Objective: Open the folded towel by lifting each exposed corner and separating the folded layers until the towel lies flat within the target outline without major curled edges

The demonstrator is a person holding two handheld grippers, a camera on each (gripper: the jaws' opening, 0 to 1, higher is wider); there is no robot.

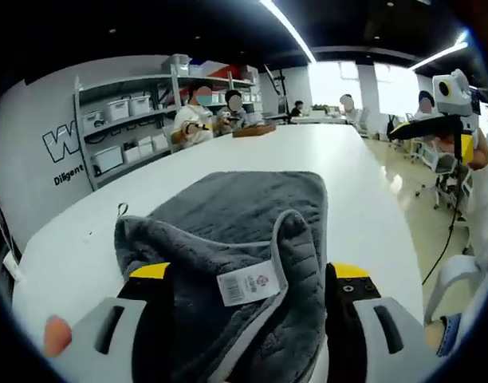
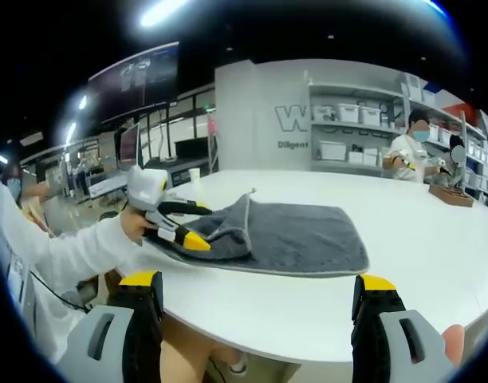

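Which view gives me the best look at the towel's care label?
The left gripper view: the label sits close up between that tool's jaws, barcode facing the camera. The right gripper view shows the whole towel from afar; the label can't be made out.

Your right tongs [image 2: 260, 307] hang off the near edge of the white surface [image 2: 403, 239], with open room ahead. The gray towel [image 2: 292, 231] and your left tongs [image 2: 184, 227] occupy the left part; seated people crowd the far end.

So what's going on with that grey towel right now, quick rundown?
Left gripper shut on grey towel, near edge bunched and lifted. Right gripper open, held back off the white table. Towel partly folded, nothing on it.
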